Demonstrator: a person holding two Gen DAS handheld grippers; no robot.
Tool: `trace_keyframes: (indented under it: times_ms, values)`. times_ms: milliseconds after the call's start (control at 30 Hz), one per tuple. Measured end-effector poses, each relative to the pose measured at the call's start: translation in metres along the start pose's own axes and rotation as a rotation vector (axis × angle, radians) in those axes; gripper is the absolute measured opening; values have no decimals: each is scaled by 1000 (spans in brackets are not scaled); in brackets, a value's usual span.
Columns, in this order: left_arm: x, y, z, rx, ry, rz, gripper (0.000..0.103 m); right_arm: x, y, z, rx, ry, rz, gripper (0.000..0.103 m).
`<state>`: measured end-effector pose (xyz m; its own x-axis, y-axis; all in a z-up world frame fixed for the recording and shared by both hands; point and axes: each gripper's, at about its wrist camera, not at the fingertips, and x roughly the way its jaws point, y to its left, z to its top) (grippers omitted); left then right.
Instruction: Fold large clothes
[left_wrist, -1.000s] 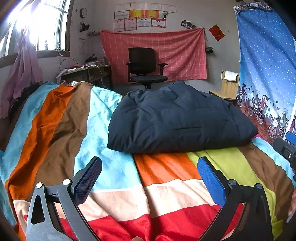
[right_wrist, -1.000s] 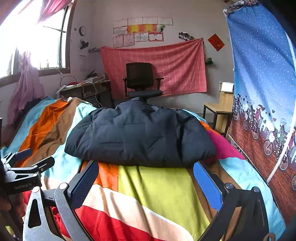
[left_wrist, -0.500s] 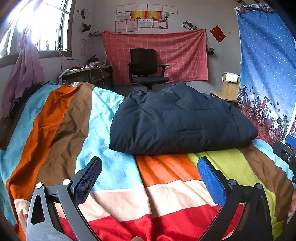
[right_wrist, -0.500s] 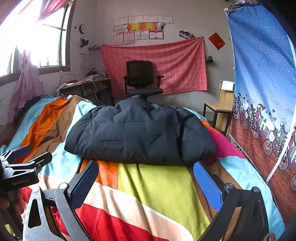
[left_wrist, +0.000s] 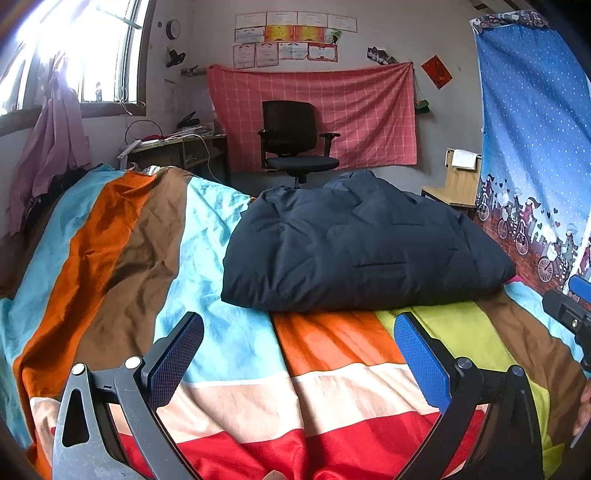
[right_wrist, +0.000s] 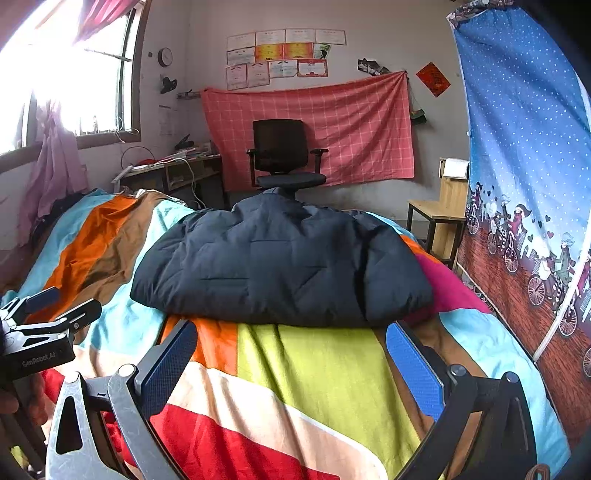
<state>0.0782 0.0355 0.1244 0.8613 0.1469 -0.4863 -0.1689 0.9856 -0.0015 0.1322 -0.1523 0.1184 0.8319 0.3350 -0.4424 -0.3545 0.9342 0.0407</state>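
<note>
Nearest the lenses, the left gripper (left_wrist: 298, 350) and the right gripper (right_wrist: 291, 350) both stand with their blue-padded jaws spread wide and nothing between them, hovering low over the broad-striped bedsheet of red, cream, orange, lime, brown and sky blue (left_wrist: 236, 347). Each tool shows at the edge of the other's view, so they sit side by side at the near end of the bed. Just beyond the fingertips lies the task's thing, a dark navy quilted padded jacket (left_wrist: 354, 251), already doubled into a thick rounded bundle in the middle of the sheet, its near edge a plump fold resting flat on the orange and lime stripes and not touched by either tool. The folding looks largely done; the step in hand is probably one more fold or a tidying pass. To do that well, bring both sets of jaws down level onto the near edge, one toward each corner, bite through all the layers rather than the top shell alone, and lift together so the slippery padding does not slide open or puff unevenly. Press the air out before letting go. Farther back stand a black office chair (right_wrist: 282, 157) and a red checked cloth hung on the wall (right_wrist: 351, 125).
</note>
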Motion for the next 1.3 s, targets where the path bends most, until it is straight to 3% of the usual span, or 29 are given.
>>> trace_keyframes:
  times_ms: [1300]
  values:
    - [-6,-12,0,16,-9,-3,101,-5,-5,2,14,-5,1,103]
